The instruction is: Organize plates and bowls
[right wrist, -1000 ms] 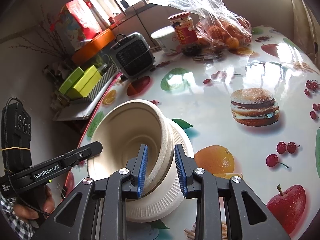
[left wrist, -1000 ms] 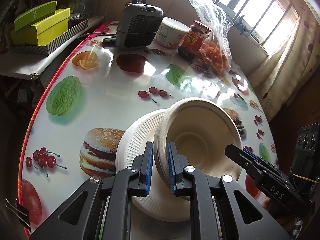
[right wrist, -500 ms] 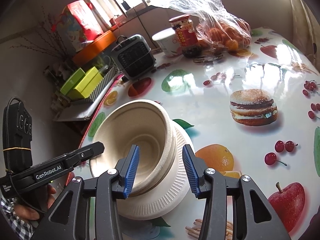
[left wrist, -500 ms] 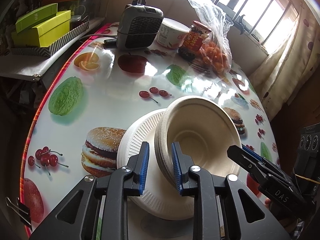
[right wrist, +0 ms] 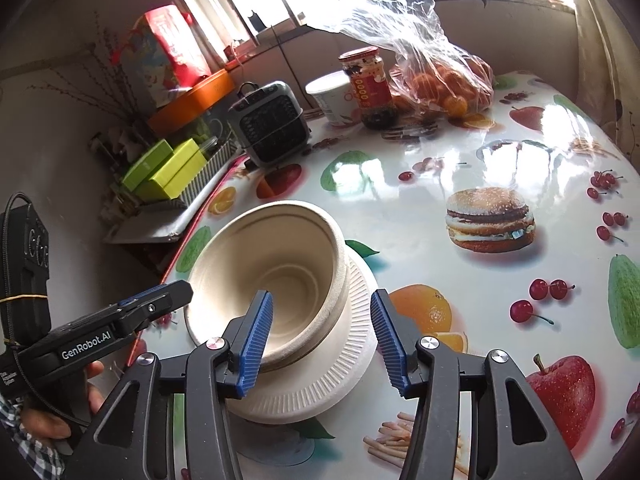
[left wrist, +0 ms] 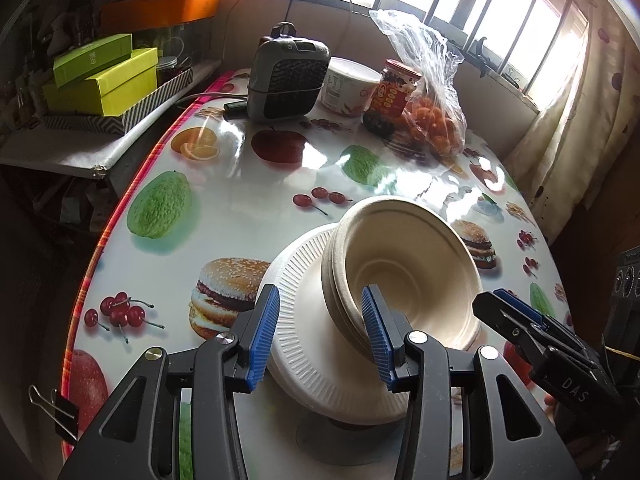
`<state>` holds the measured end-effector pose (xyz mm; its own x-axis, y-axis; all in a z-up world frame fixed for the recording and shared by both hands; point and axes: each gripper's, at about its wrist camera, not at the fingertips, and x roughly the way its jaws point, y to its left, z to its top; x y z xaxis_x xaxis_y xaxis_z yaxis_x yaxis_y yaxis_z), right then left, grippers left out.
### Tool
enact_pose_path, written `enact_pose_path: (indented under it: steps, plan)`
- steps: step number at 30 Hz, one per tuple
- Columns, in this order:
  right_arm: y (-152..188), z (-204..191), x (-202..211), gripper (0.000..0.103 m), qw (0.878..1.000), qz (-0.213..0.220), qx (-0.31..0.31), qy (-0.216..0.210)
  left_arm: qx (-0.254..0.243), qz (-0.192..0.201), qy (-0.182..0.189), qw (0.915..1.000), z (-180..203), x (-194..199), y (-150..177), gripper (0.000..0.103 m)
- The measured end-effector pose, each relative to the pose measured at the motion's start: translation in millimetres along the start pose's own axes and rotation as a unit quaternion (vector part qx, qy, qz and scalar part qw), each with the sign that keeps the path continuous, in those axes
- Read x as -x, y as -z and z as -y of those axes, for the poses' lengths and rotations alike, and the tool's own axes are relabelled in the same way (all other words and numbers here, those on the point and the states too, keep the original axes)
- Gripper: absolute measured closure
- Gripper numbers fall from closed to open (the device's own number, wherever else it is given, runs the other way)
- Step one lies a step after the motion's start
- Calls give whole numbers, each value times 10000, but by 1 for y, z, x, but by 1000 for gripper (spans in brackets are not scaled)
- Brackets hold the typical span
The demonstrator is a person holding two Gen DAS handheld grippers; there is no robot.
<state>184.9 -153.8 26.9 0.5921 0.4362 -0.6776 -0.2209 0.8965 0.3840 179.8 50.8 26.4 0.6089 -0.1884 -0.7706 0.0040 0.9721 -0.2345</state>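
A stack of cream paper bowls [left wrist: 404, 272] sits tilted on a stack of white ribbed paper plates [left wrist: 312, 344] near the table's front edge. My left gripper [left wrist: 320, 334] is open, its blue pads on either side of the bowls' near rim, not squeezing it. My right gripper [right wrist: 320, 340] is open too, its pads astride the bowls' [right wrist: 272, 272] rim on the opposite side, above the plates [right wrist: 344, 360]. Each gripper shows in the other's view: the right one [left wrist: 520, 320], the left one [right wrist: 152, 304].
A fruit-print round table [left wrist: 248, 200] carries a grey heater [left wrist: 286, 76], a white tub [left wrist: 348, 86], a red-label jar [left wrist: 390, 98] and a bag of oranges [left wrist: 436, 124] at the back. Green boxes [left wrist: 104, 80] sit on a side shelf at the left.
Both grippers have opened wide and let go of the bowl stack's rim. The bowls have settled onto the plates, still tilted.
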Motion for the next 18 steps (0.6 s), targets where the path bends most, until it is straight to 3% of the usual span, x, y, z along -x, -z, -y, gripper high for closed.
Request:
enact_pose_path:
  steps: [13,18]
  plan:
    - [37,-5,32,46,9970,341,539,435,-432,614,-445,9962,17,32,40,58]
    - [55,-8,39,40,9948,379,704,626,-524,647,-545,9950,20,34,60,58]
